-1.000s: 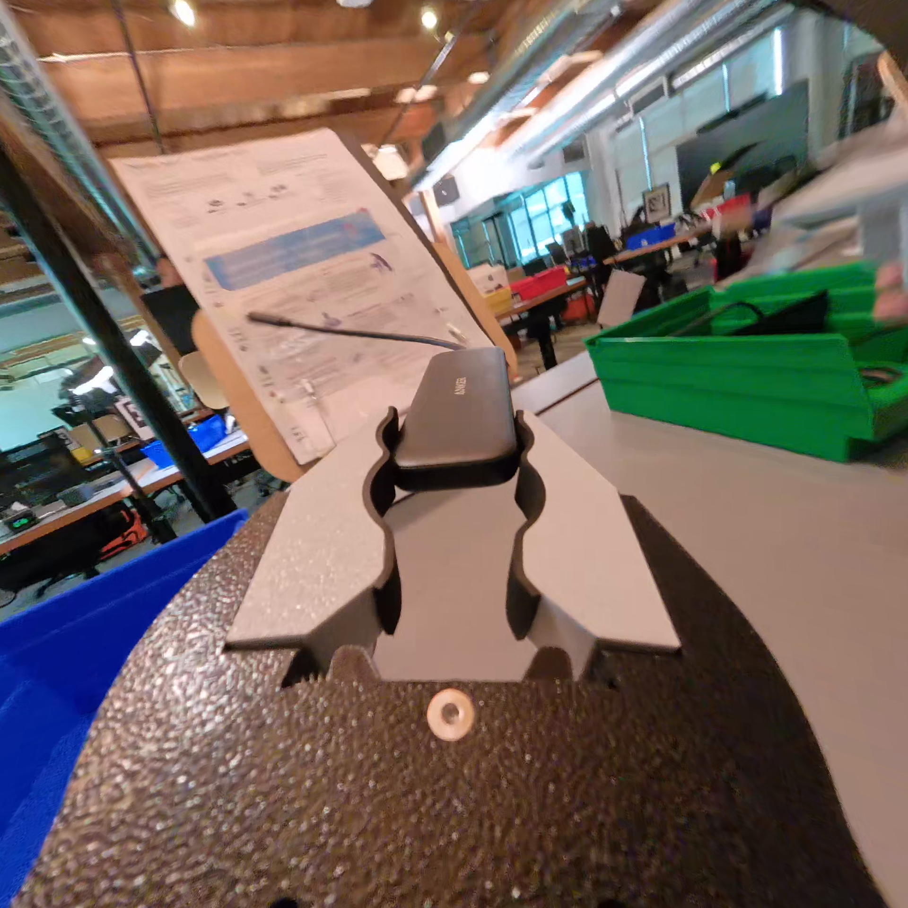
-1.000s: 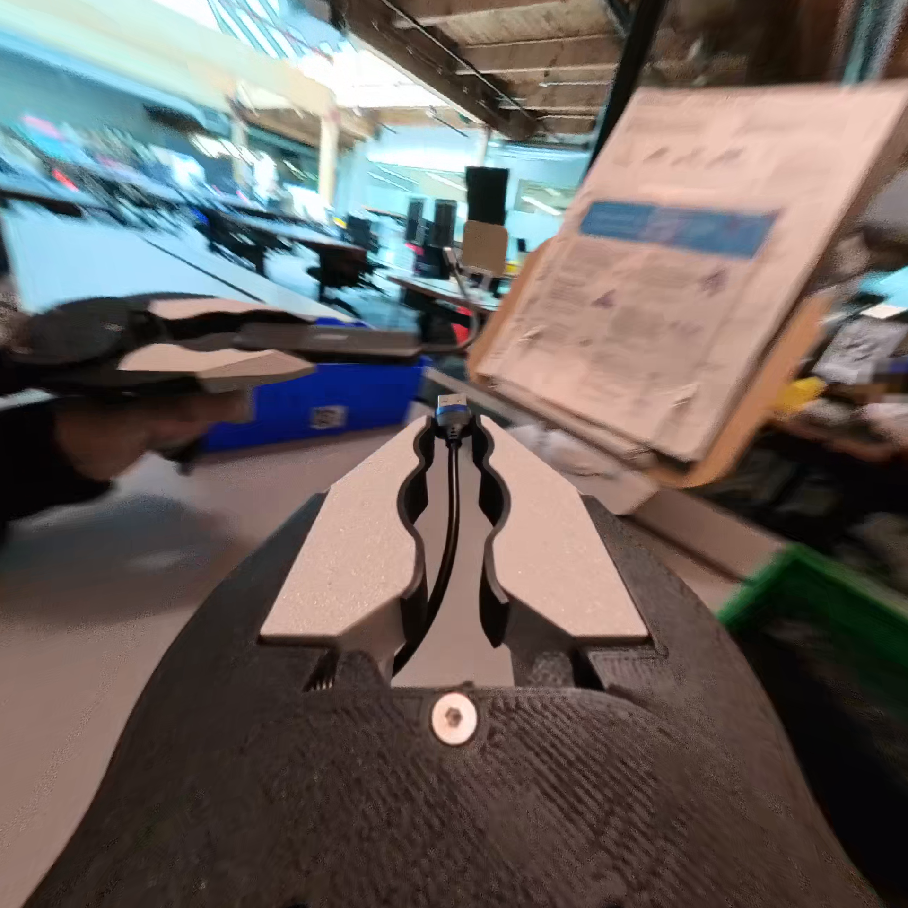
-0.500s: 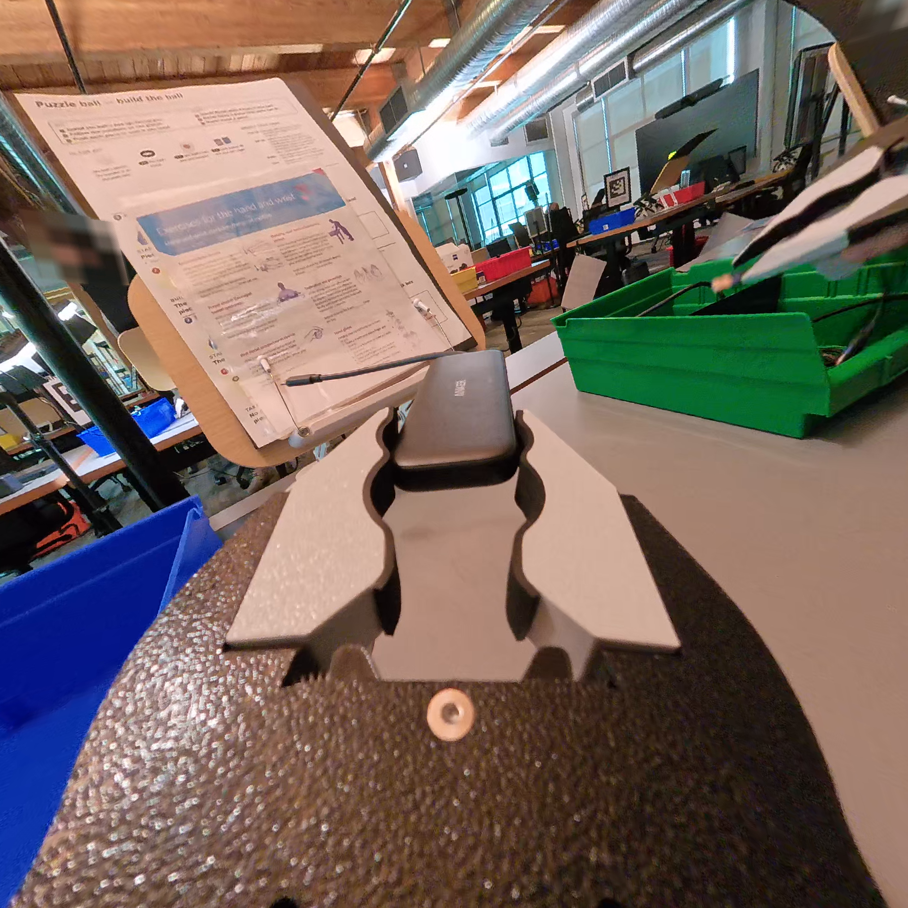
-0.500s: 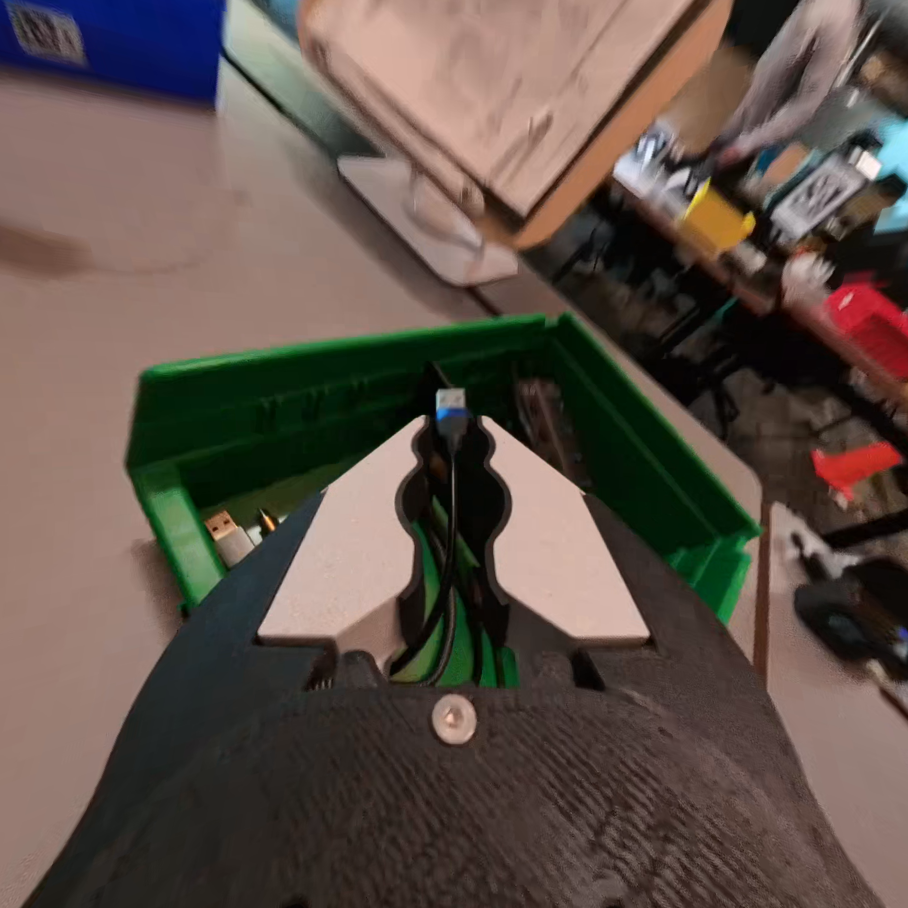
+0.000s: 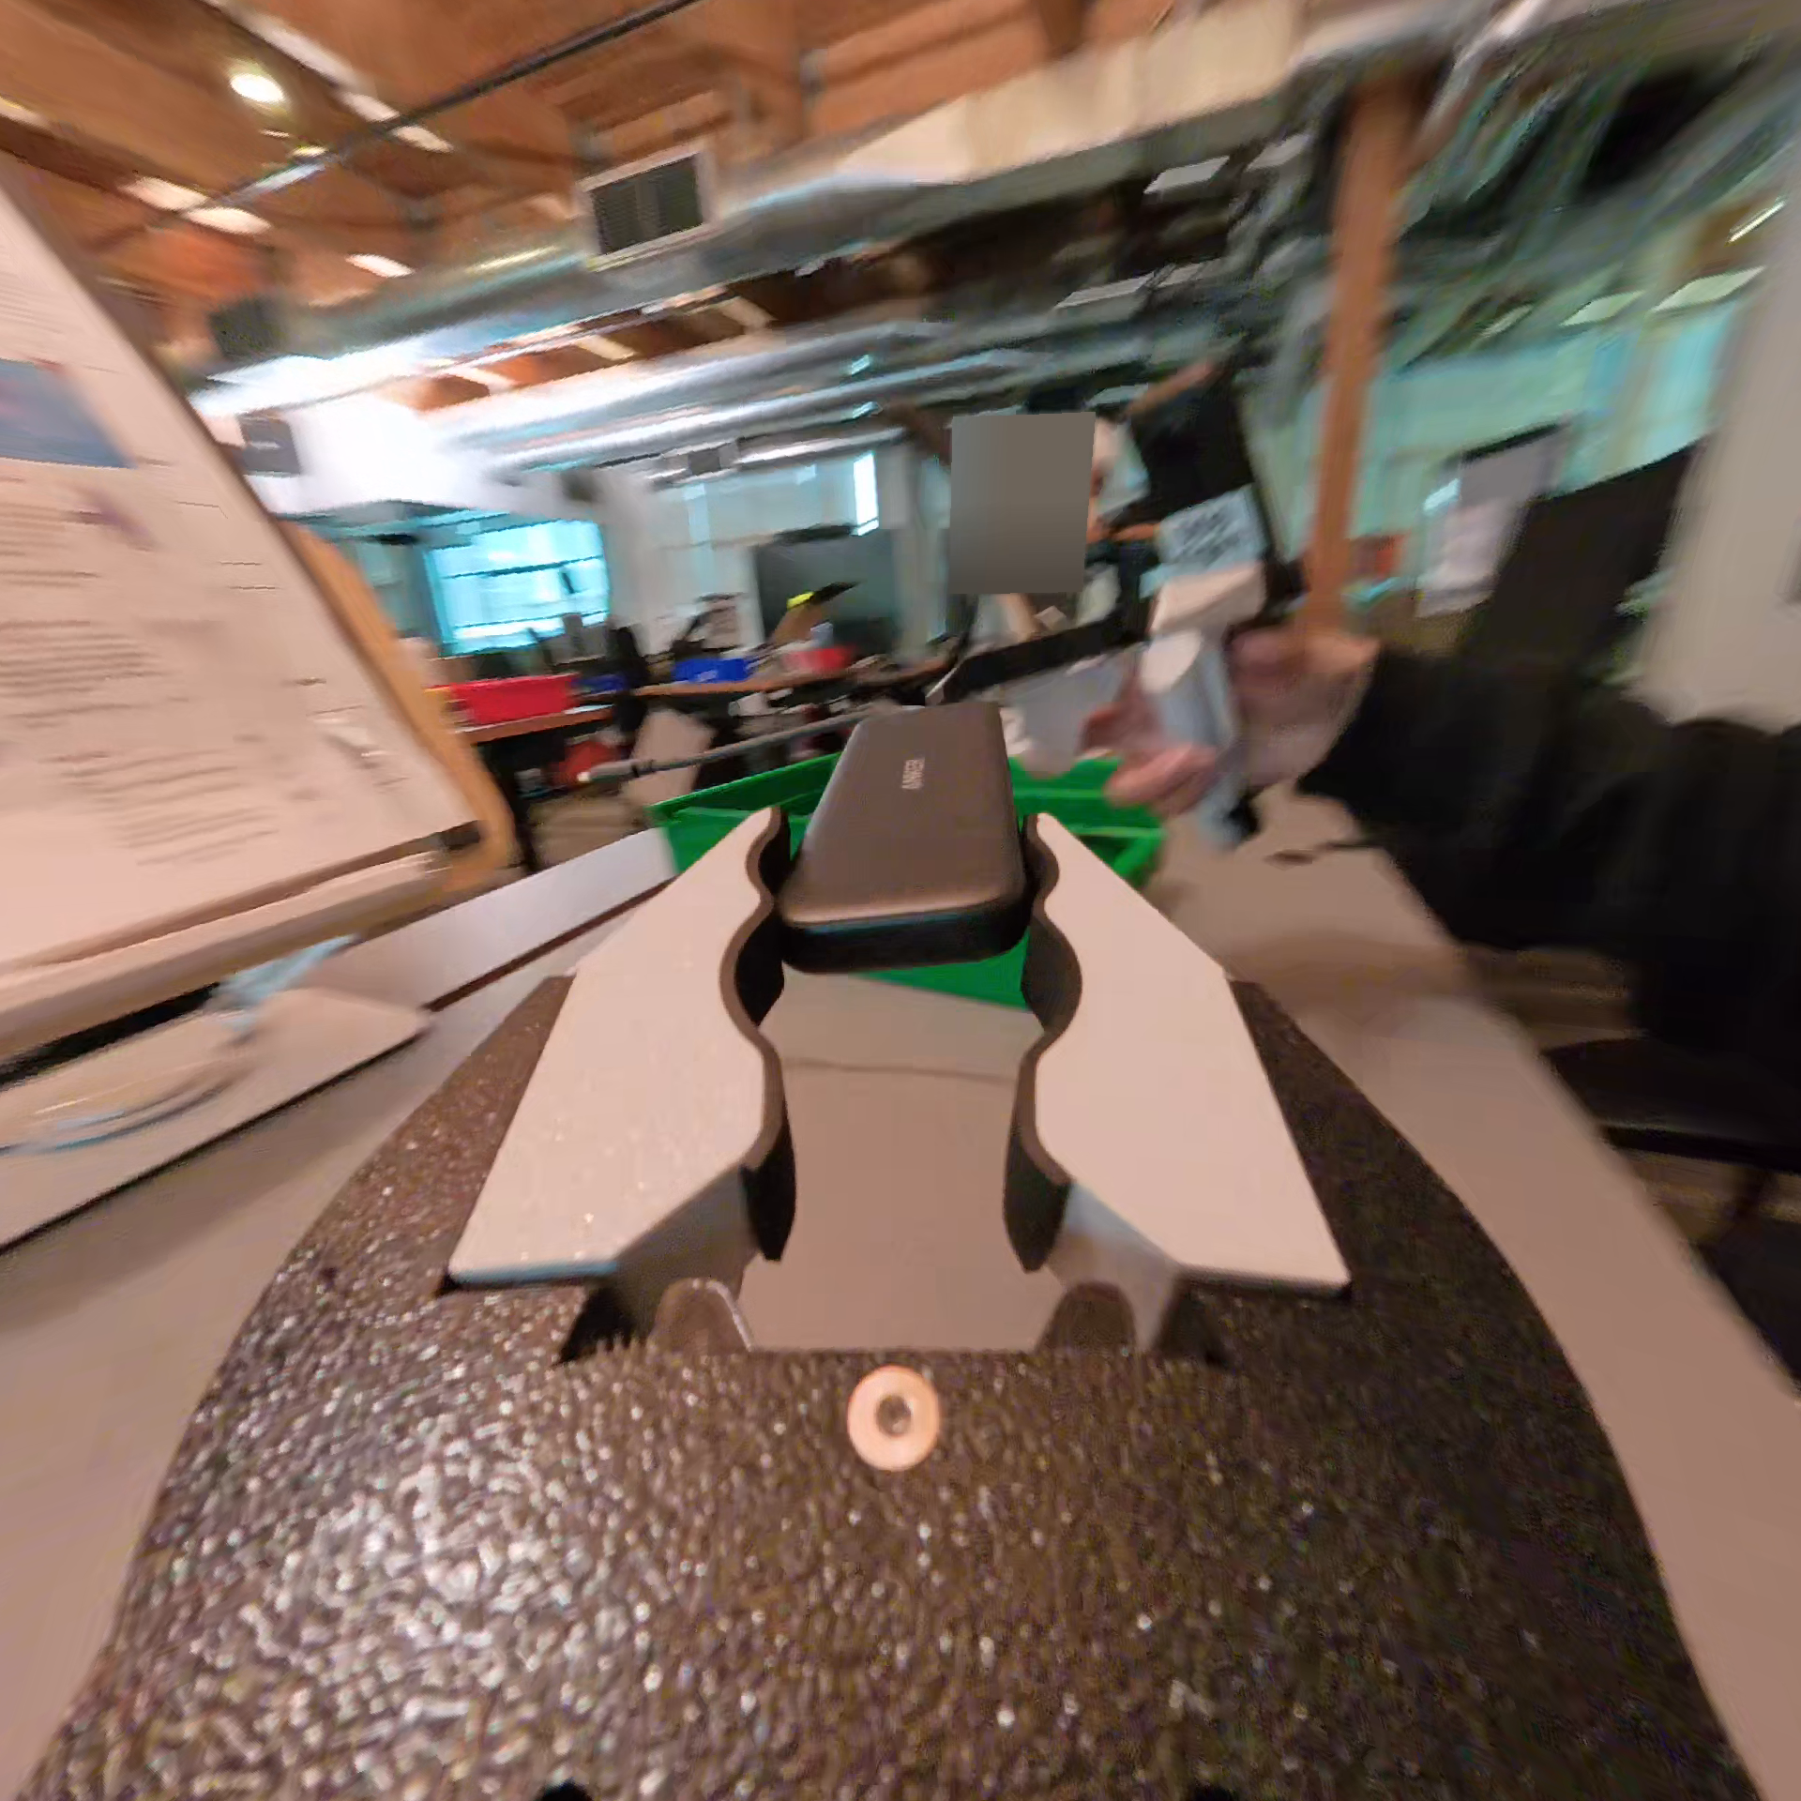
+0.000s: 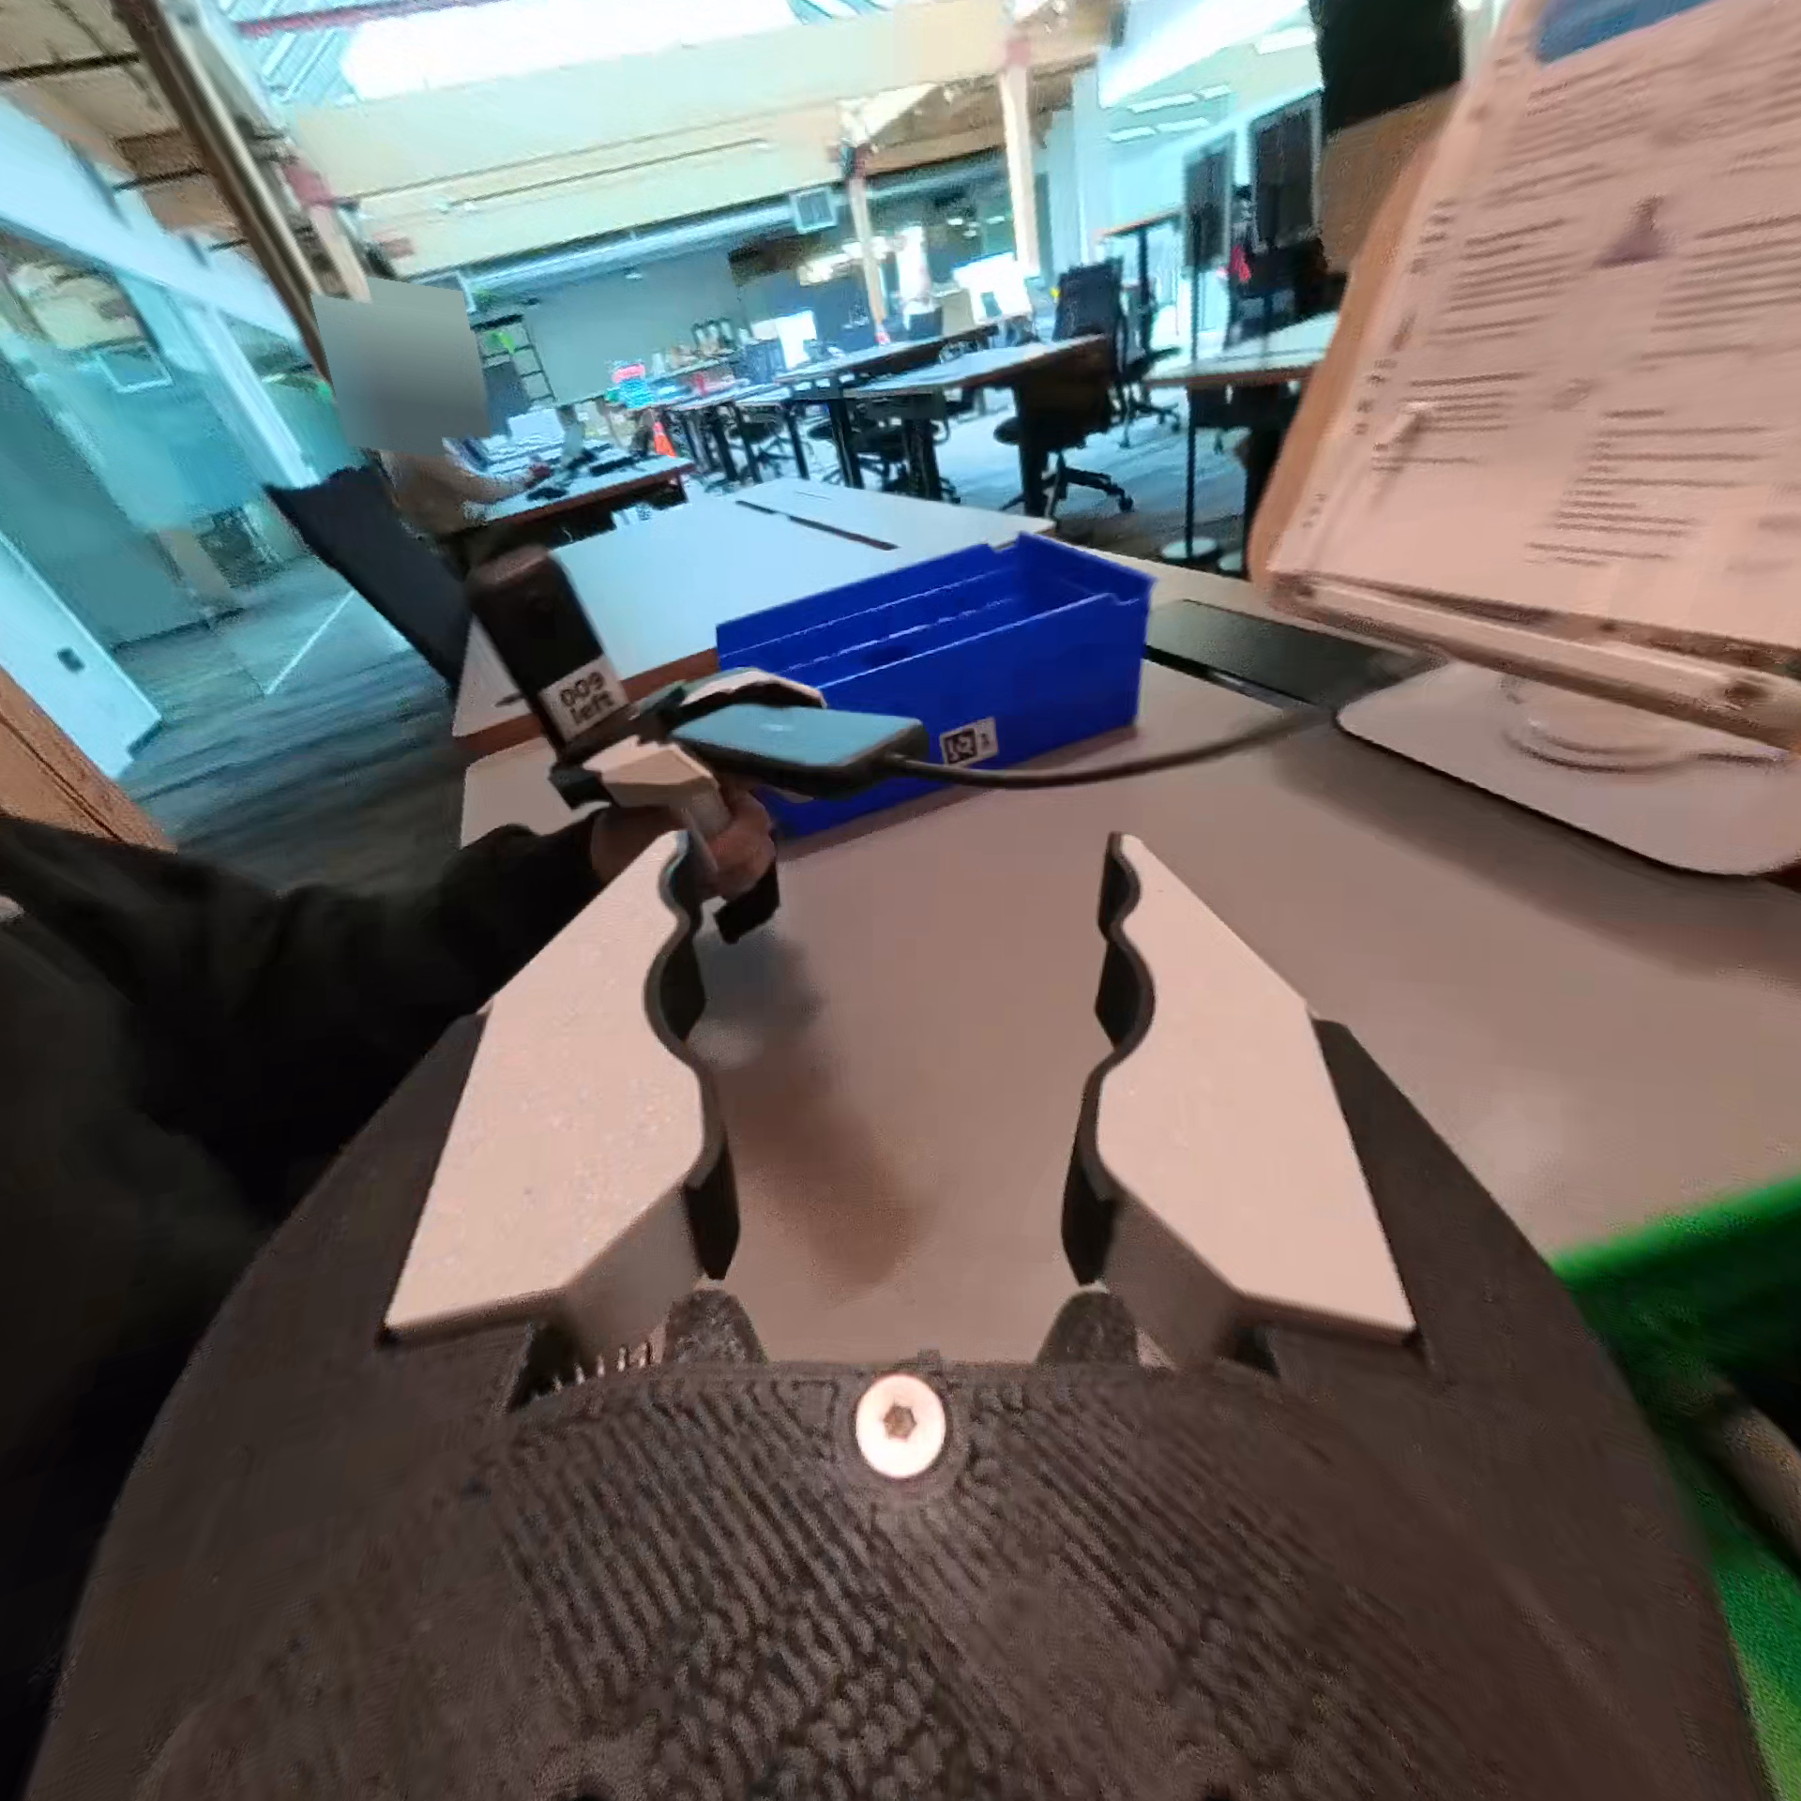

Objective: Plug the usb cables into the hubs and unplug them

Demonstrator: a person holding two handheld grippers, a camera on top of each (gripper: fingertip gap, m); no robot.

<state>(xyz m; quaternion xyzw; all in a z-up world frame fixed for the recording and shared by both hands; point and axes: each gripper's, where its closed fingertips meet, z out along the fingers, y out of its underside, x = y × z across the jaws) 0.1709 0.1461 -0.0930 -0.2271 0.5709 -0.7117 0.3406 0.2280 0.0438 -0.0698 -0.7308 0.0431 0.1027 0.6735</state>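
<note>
the left gripper (image 5: 901, 858) is clenched on a dark hub (image 5: 906, 828) bearing a small printed mark, held above the grey table (image 6: 1267, 975). its cable (image 6: 1101, 770) trails toward a paper stand (image 6: 1559, 741). the right gripper (image 6: 897, 877) is spread wide, grasping nothing. a blue bin (image 6: 975, 663) with a label sits behind; a green bin (image 5: 1092, 809) beyond the hub.
</note>
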